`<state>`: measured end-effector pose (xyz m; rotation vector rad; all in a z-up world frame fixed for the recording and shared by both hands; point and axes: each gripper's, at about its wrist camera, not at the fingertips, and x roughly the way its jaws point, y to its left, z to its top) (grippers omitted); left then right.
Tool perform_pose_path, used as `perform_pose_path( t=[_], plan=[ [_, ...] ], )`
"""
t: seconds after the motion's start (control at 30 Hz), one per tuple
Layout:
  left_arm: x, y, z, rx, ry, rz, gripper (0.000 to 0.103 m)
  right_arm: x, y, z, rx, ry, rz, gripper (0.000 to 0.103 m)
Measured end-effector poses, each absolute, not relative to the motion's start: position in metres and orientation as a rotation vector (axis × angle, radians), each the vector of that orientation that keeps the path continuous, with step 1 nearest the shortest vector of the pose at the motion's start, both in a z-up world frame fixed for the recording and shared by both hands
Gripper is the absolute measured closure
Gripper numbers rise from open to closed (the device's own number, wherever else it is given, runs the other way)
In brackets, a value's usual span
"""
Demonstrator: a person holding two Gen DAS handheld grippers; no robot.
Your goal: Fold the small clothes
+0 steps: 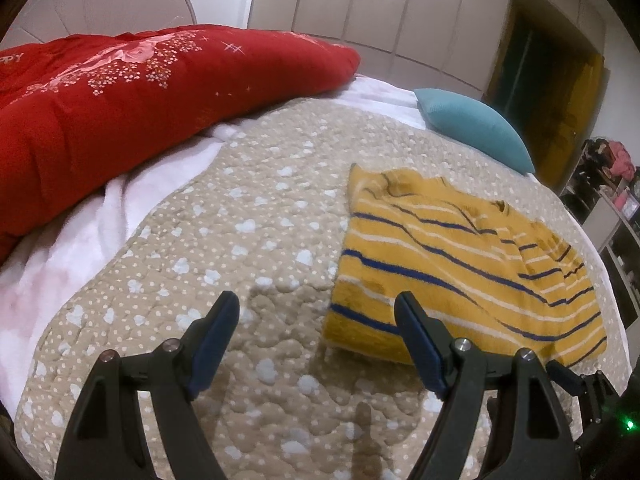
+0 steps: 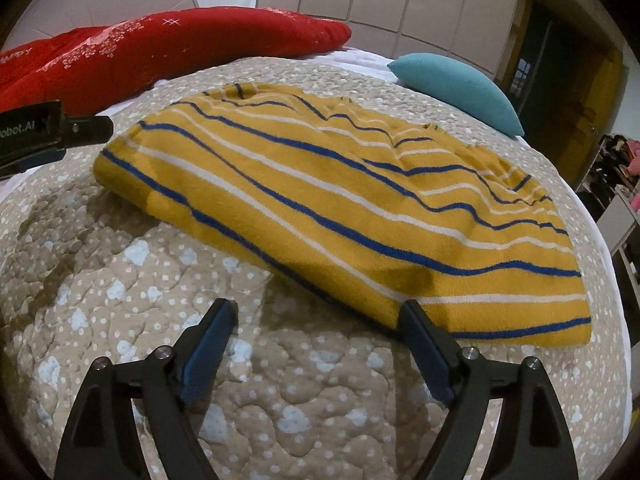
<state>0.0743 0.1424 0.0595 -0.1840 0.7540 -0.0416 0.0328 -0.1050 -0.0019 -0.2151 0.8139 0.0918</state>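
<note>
Looking at the striped top point(image 2: 340, 208), it lies flat on the bed quilt point(image 2: 280, 400) with one straight doubled edge along its left side, so I judge you're partway in: one fold made, at least another left. Both your left tongs point(image 1: 316, 312) and right tongs point(image 2: 316, 316) stand spread, gripping nothing. Left view catches a sliver of the right tongs at its lower right; right view shows the near hem and the left tongs' side at its left edge.

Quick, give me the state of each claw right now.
Left claw: open, holding nothing, over the quilt.
Right claw: open, holding nothing, at the near edge of the yellow striped sweater.
</note>
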Motion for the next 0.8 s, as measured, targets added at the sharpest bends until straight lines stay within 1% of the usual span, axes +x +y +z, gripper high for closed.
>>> perform_pose_path(
  t=[0.8],
  plan=[
    [0.083,0.140,0.046,-0.196,0.820,-0.051,0.024,0.032,-0.107,-0.003,-0.216,0.804,0.080,0.011]
  ],
)
